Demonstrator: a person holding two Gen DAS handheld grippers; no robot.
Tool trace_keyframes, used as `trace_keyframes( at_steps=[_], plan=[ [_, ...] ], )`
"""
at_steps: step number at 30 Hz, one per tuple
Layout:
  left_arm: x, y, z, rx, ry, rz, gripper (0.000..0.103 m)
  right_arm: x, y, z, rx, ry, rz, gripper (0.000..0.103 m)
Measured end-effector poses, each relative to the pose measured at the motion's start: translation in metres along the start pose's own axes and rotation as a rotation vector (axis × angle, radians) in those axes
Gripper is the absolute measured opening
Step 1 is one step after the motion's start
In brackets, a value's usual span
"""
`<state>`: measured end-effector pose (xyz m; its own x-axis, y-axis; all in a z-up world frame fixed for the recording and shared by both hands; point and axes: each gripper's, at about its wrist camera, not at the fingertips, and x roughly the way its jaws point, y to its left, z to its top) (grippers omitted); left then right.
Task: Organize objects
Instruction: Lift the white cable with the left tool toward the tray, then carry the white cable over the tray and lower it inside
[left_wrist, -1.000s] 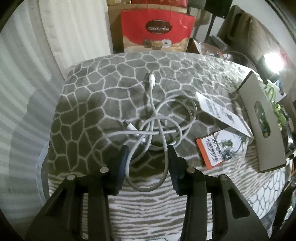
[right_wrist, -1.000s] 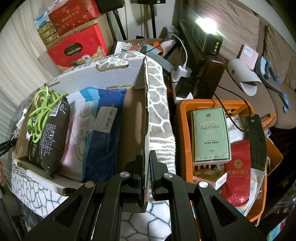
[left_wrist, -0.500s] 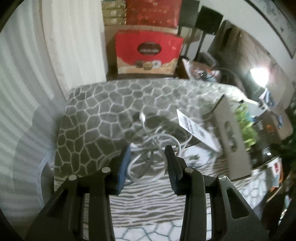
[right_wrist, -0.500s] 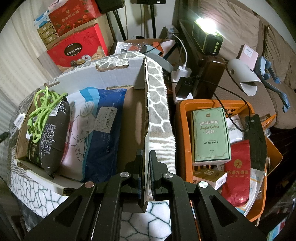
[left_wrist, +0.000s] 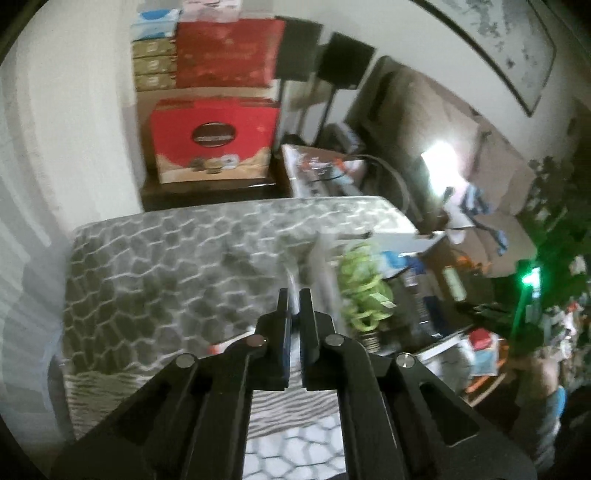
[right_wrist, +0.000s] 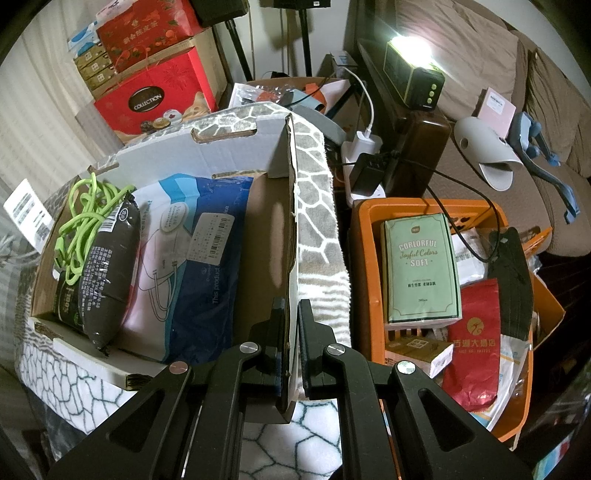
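Observation:
My left gripper (left_wrist: 291, 299) is shut on the white cable (left_wrist: 293, 284), lifted above the grey patterned table cover (left_wrist: 166, 266); only a short pale strand shows between the pads and the view is blurred. The cardboard box (left_wrist: 321, 266) stands just right of it, with a green cord (left_wrist: 360, 284) inside. My right gripper (right_wrist: 291, 310) is shut on the right wall of the cardboard box (right_wrist: 284, 229). The box holds a green cord (right_wrist: 85, 218), a dark packet (right_wrist: 103, 273) and a blue and white bag (right_wrist: 192, 258).
An orange basket (right_wrist: 364, 266) with a green tissue pack (right_wrist: 421, 269) and a red packet (right_wrist: 476, 354) stands right of the box. Red gift boxes (left_wrist: 214, 140) are stacked behind the table. A lit lamp (right_wrist: 413, 74) and a sofa lie at the far right.
My left gripper closed on the white cable, lifted it off the table cover and swung right toward the box. My right gripper stayed clamped on the box wall.

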<state>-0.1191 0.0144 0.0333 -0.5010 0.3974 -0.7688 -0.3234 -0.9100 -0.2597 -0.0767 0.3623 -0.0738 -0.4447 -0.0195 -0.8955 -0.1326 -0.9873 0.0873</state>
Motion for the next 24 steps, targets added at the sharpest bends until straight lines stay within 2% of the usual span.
trace_keyframes(
  at_steps=[5,13,24],
  plan=[
    [0.002,-0.022,0.007,0.029,0.002,-0.032,0.004,0.0,0.0,0.0,0.002,0.0,0.002,0.006],
    [-0.001,-0.034,0.017,0.018,-0.002,-0.075,0.004,-0.001,0.0,0.0,0.001,-0.001,0.004,0.006],
    [-0.021,-0.103,0.051,0.102,-0.052,-0.164,0.004,-0.001,0.0,0.0,0.002,-0.001,0.005,0.006]
  ],
)
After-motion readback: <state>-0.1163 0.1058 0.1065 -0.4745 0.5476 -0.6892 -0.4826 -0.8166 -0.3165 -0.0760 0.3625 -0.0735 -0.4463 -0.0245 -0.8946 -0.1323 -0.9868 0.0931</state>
